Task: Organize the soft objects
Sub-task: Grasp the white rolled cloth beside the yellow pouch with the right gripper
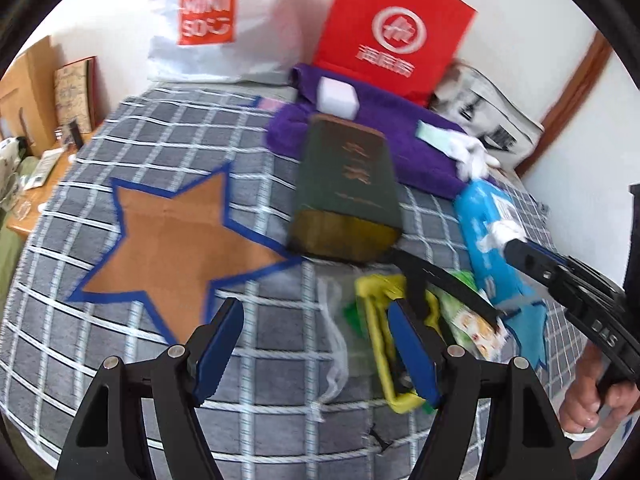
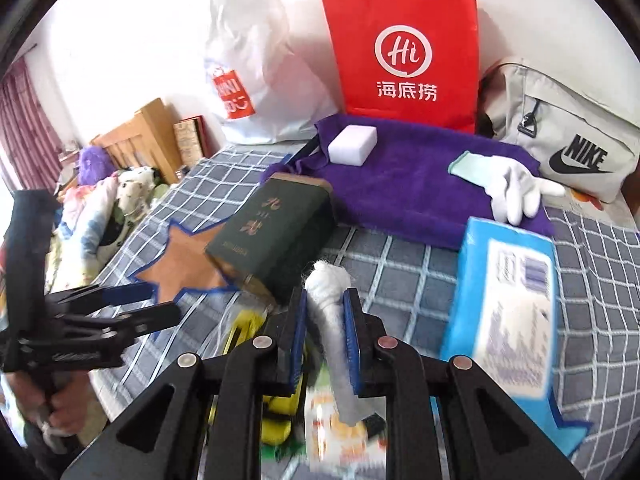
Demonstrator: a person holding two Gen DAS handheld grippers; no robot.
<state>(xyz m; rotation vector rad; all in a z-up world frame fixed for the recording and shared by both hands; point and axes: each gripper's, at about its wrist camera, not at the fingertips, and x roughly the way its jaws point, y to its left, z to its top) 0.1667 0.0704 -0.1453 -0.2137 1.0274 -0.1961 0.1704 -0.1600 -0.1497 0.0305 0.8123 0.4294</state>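
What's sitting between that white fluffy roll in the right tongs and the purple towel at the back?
The white roll is clamped in the right tongs. The dark green tin lies just ahead to the left; straight toward the purple towel only bare plaid bedding shows.

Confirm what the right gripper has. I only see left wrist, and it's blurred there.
Observer: The right gripper is shut on a white cloth roll, which sticks out past the fingertips.
Operator: Grey blur right of the red bag?
Observer: That is a grey Nike bag, standing right beside the red bag.
Operator: Glove position?
Observer: The white glove lies flat on the purple towel, with its fingers pointing toward the blue pack.
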